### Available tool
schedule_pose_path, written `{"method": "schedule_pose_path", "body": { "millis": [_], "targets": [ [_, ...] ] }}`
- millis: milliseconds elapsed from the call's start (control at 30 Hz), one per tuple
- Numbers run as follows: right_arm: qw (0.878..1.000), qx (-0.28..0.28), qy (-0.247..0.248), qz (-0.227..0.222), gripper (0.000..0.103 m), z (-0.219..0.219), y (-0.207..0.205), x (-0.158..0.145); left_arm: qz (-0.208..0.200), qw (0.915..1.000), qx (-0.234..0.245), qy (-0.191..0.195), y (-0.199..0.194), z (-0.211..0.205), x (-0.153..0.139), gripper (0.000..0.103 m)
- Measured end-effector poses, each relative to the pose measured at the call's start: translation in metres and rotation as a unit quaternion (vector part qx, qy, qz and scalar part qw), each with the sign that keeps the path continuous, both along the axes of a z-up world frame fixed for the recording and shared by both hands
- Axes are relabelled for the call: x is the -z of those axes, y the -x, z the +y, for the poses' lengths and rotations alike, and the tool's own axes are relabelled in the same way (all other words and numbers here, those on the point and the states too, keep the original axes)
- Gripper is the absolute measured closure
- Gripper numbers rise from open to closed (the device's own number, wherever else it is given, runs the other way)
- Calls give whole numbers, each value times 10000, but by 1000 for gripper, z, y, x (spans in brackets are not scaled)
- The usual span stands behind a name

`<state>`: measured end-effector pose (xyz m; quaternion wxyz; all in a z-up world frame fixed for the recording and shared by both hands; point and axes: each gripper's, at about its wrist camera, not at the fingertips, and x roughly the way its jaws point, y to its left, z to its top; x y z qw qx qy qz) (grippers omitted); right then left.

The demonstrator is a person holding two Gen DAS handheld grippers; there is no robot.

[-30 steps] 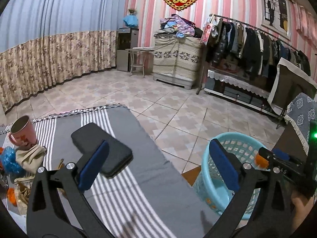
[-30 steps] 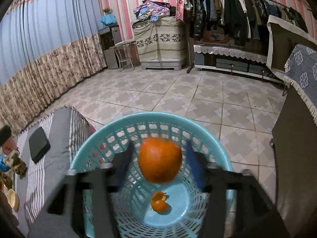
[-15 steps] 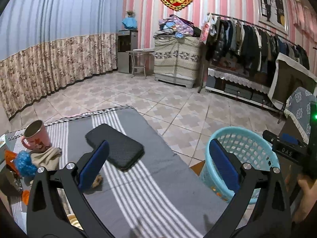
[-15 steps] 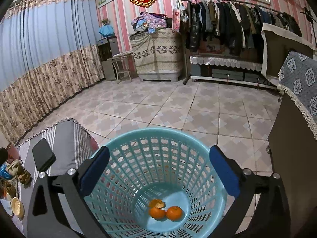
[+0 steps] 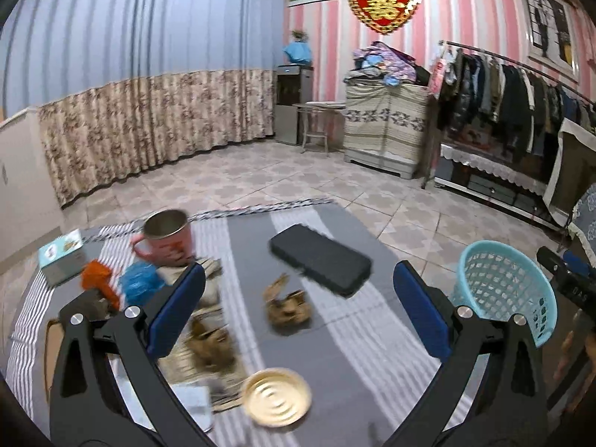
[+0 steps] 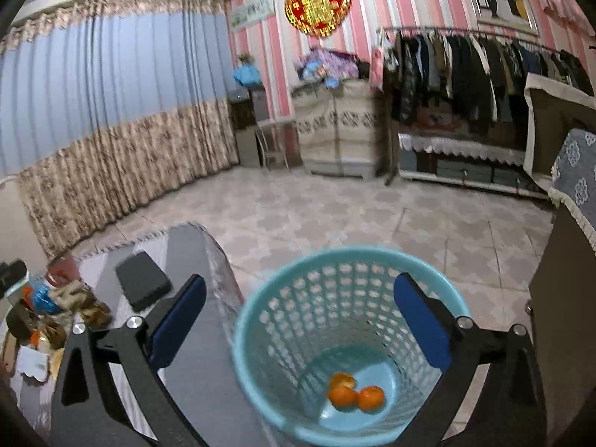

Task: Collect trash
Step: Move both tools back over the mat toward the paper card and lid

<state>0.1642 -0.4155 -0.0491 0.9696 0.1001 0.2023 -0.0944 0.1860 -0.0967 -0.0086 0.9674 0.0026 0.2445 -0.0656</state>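
Note:
In the right wrist view the light blue mesh basket point(image 6: 346, 339) stands on the floor beside the table, with orange fruit pieces point(image 6: 355, 396) lying on its bottom. My right gripper point(image 6: 298, 320) hangs open above the basket's near rim, nothing between its blue pads. In the left wrist view my left gripper point(image 5: 298, 313) is open and empty over the grey striped table point(image 5: 335, 365). Below it lie brown crumpled scraps point(image 5: 287, 307), a round gold lid point(image 5: 275, 396), blue crumpled wrap point(image 5: 141, 285) and an orange scrap point(image 5: 98, 279). The basket point(image 5: 503, 290) shows at the right.
A black phone point(image 5: 320, 259) and a pink mug point(image 5: 167, 238) rest on the table, with a small teal box point(image 5: 61, 259) at the far left. A dark cabinet point(image 6: 566, 320) stands right of the basket. Tiled floor, curtains and a clothes rack lie beyond.
The orange dropped from my right gripper into the basket and its jaws spread wide. Both grippers swung left; the left one now looks over the trash pile on the table.

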Motion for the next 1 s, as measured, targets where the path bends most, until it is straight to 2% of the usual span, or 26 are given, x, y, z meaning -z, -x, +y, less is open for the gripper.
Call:
{"method": "schedule_pose_path", "body": {
  "millis": [200, 333, 600, 700, 767, 1000],
  "targets": [
    [9986, -359, 29, 380, 4, 36, -3, 19, 60, 9993, -365, -11, 19, 57, 6, 5],
    [9977, -552, 35, 403, 4, 55, -4, 18, 185, 9974, -681, 111, 30, 99, 15, 5],
    [9918, -1132, 349, 484, 4, 114, -13, 22, 447, 9895, -1374, 9, 49, 164, 43, 5],
    [9889, -1326, 435, 518, 4, 132, -13, 23, 601, 9870, -1493, -40, 50, 176, 55, 5],
    [9877, -1414, 431, 509, 4, 144, -12, 24, 764, 9868, -1425, 124, 50, 182, 64, 5],
    [9831, -1383, 818, 877, 4, 175, -15, 36, 1068, 9873, -1163, 198, 52, 170, 88, 5]
  ]
}}
